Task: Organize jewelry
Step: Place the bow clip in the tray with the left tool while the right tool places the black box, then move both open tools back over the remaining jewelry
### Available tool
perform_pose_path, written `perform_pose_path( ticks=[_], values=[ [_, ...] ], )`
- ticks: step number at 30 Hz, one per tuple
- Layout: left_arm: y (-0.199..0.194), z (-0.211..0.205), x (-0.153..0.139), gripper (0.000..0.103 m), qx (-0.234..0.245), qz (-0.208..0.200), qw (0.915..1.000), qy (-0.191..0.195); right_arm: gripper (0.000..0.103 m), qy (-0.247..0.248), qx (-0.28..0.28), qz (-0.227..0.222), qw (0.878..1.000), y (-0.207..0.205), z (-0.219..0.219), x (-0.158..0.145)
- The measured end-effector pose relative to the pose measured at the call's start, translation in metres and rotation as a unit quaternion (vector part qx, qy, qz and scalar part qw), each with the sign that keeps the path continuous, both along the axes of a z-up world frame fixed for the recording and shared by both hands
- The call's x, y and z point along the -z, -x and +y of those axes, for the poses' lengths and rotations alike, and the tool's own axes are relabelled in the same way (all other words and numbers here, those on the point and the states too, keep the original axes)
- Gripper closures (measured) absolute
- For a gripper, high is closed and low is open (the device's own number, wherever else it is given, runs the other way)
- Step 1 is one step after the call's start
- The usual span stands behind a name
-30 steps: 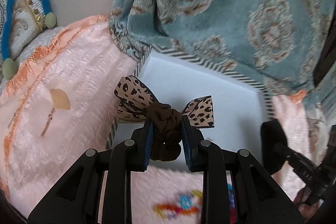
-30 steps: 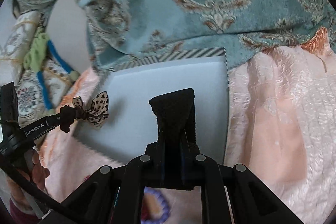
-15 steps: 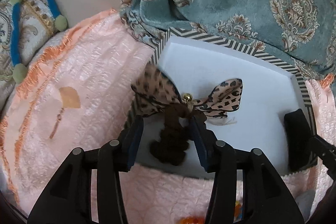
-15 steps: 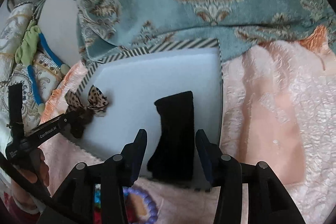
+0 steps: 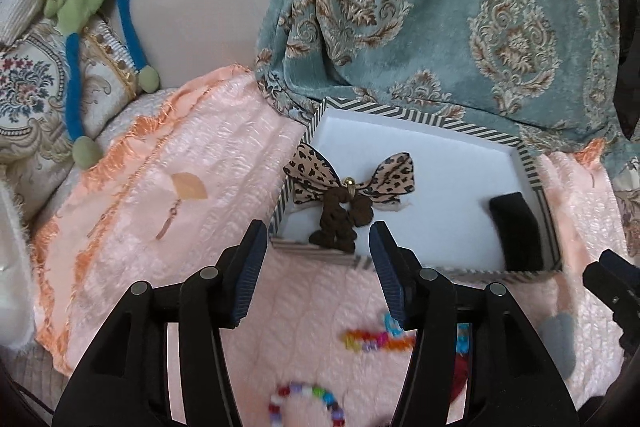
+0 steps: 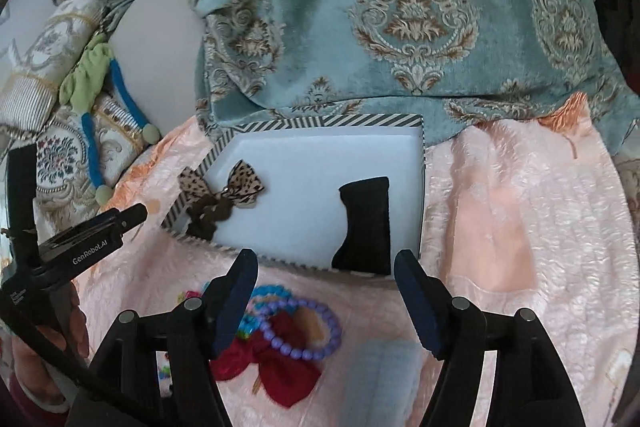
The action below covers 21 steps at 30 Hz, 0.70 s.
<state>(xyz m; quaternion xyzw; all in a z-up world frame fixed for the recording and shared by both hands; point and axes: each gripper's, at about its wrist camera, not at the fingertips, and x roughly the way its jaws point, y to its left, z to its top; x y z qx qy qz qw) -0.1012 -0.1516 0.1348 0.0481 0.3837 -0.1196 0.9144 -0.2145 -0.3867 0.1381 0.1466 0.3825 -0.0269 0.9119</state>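
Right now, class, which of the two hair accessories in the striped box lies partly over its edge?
The leopard-print bow scrunchie: one wing drapes over the box edge. The black band lies wholly inside.

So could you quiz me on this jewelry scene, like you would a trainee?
1. True or false: the left gripper is shut on the leopard-print bow scrunchie.
2. Which lies outside the striped tray? A) black pouch B) purple bead bracelet C) the scrunchie
3. Fill in: the right gripper is ____.

Key: 1 false, both grippers are open; 2 B; 3 open.
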Motion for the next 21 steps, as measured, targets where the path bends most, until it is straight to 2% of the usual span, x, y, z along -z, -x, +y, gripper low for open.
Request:
perform_pose_path(
  ticks=[11,21],
  values=[
    [0.051,0.009,-0.023,0.05,0.0,-0.046,0.9989,-0.01,0.035,0.006,-0.011,-0.004,1.0,0.033,0.019,-0.01],
    [0.074,0.019,-0.034,0.05,-0.002,-0.059,0.9982,-0.009,0.034,0.018,-0.017,-0.015,1.0,0.054,0.033,-0.022]
  ],
)
